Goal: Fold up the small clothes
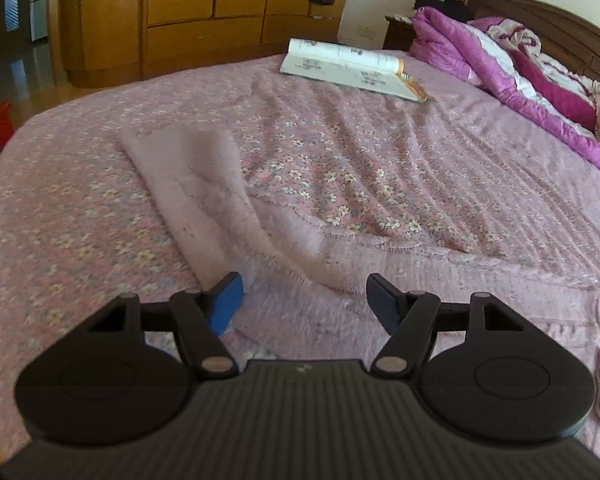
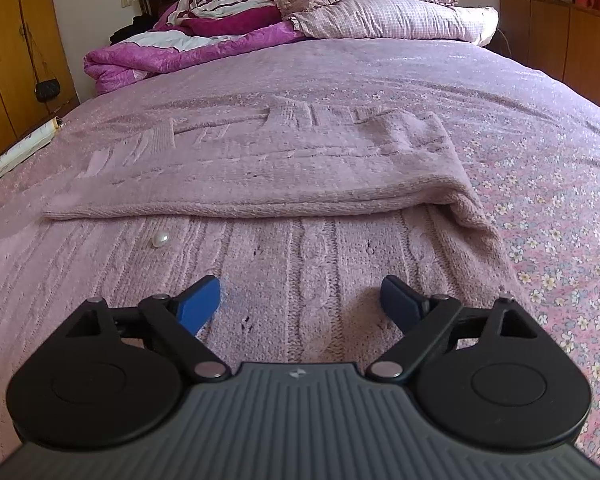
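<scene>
A pale pink knitted cardigan (image 2: 300, 248) lies flat on the flowered bedspread (image 2: 560, 208). One sleeve (image 2: 260, 172) is folded across its body, just beyond a pearl button (image 2: 161, 239). My right gripper (image 2: 300, 300) is open and empty, low over the cardigan's cable-knit front. In the left wrist view the other sleeve (image 1: 192, 188) stretches away to the upper left. My left gripper (image 1: 302, 298) is open and empty, with its left fingertip (image 1: 228, 300) at the near end of that sleeve.
An open book (image 1: 352, 68) lies on the far side of the bed. A magenta quilt (image 2: 180, 52) and pillows (image 2: 380, 16) are heaped at the headboard. Wooden wardrobes (image 1: 204, 12) stand past the bed's edge.
</scene>
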Tool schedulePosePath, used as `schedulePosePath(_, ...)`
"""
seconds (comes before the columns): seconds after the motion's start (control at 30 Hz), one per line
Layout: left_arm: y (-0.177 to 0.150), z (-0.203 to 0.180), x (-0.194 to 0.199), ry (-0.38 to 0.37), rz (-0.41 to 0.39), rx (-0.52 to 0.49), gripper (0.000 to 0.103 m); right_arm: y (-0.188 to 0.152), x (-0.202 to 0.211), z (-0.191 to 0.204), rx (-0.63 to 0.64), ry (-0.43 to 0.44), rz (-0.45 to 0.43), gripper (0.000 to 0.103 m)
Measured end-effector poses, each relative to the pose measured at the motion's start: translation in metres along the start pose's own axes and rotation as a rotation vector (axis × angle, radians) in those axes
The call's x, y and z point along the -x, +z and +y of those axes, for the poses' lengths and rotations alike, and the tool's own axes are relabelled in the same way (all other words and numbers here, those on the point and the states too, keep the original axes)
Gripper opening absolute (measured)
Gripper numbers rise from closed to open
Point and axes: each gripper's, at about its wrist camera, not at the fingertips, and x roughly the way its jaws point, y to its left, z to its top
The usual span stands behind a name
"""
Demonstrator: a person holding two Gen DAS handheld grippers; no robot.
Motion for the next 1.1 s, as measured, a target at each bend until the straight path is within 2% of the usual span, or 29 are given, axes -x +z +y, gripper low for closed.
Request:
schedulePosePath(0.13,-0.006,0.012,0.014,0.067,-0.013,0.034,0.071,0.001,0.003,-0.004,-0.023,0.015,0.002,0.092)
schedulePosePath(0.27,-0.004,0.026,0.000,0.054,0.019,0.072,0.071,0.003,0.003,-0.005,-0.038,0.020,0.003,0.092)
schedulePosePath(0.33,0.000,0.027,-0.005,0.034,-0.016,0.075,0.071,0.002,0.003,-0.005,-0.040,0.018,0.001,0.092)
schedulePosePath(0.43,0.004,0.024,-0.015,-0.094,-0.085,0.032,0.069,0.001,0.004,-0.004,-0.039,0.016,-0.003,0.092)
schedulePosePath(0.47,0.004,0.021,-0.018,-0.096,-0.095,0.009,0.066,0.001,0.004,-0.004,-0.038,0.017,-0.004,0.092)
schedulePosePath(0.5,0.004,0.017,-0.019,-0.091,-0.105,-0.019,0.048,0.001,0.004,-0.005,-0.039,0.018,-0.004,0.092)
schedulePosePath(0.53,0.005,0.013,-0.020,-0.085,-0.113,-0.050,0.023,0.001,0.005,-0.005,-0.039,0.018,-0.004,0.092)
schedulePosePath(0.57,0.007,0.011,-0.022,-0.092,-0.111,-0.067,0.020,0.001,0.005,-0.005,-0.042,0.020,-0.004,0.092)
schedulePosePath(0.83,0.016,-0.010,0.026,-0.206,-0.230,-0.148,0.018,0.002,0.008,-0.008,-0.053,0.030,0.002,0.092)
schedulePosePath(1.1,0.019,-0.072,0.083,-0.338,-0.351,-0.219,0.018,0.007,0.012,-0.003,-0.044,0.022,0.031,0.092)
